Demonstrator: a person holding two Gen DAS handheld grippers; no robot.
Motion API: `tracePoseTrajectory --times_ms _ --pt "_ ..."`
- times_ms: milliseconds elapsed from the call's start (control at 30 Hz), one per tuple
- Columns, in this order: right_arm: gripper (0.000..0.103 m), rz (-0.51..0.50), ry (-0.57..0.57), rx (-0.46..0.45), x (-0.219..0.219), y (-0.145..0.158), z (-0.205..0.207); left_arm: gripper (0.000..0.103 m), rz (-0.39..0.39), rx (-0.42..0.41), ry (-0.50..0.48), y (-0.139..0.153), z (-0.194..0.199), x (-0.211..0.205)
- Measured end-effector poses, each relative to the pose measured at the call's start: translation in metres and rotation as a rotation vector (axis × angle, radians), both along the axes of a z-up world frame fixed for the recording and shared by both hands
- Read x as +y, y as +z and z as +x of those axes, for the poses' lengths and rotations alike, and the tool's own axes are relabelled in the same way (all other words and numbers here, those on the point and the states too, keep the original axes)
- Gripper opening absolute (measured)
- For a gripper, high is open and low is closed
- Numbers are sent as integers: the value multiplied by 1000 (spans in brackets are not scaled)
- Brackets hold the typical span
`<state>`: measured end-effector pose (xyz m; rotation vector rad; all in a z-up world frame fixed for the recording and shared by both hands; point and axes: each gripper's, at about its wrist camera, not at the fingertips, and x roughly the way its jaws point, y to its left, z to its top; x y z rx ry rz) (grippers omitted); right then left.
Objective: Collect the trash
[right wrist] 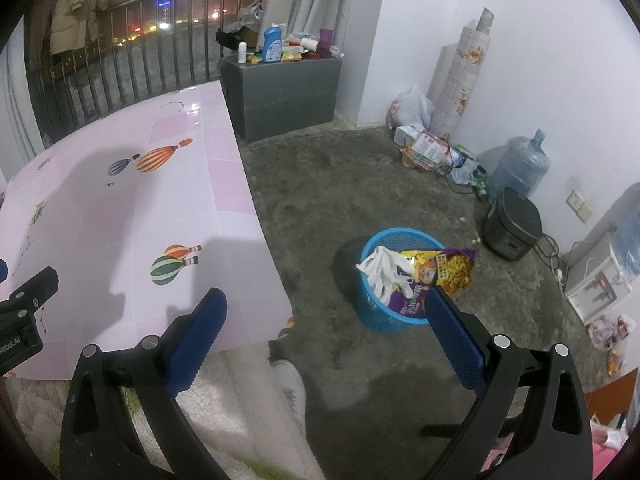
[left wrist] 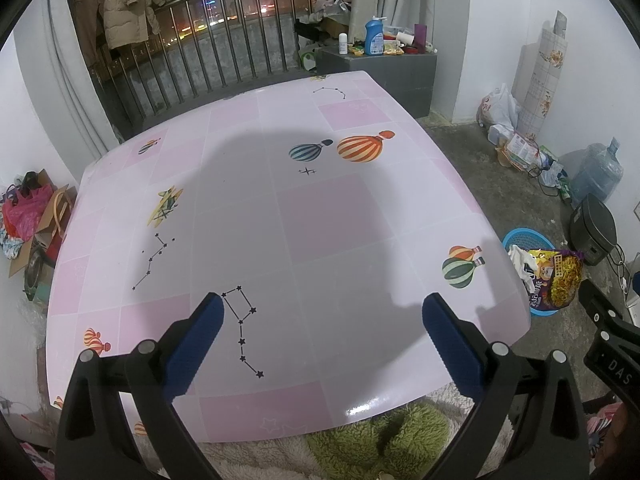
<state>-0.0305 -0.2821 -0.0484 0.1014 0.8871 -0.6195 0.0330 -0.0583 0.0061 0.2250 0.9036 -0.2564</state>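
Pink tabletop (left wrist: pixel 320 220) bare ahead of both spread, empty jaws; blue basket (right wrist: pixel 384 316) beyond right gripper (right wrist: pixel 324 316) holds wrappers; collection seemingly finished.

Both grippers are held out in front of the seated person, jaws spread wide with nothing between the blue pads. The left gripper (left wrist: pixel 322 312) hovers over the near edge of the pink table (left wrist: pixel 280 220), pointing across its top. The right gripper (right wrist: pixel 326 308) is just off the table's right edge, beside the left one, aimed out over the floor. A fleecy-clad leg and a white shoe (right wrist: pixel 290 384) show below it.
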Motion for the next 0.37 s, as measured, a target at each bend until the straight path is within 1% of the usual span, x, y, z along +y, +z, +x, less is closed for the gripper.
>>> tracePoseTrajectory --times_ms 367 --pt "95 0 -3 -1 0 2 2 97 -1 4 0 -1 0 1"
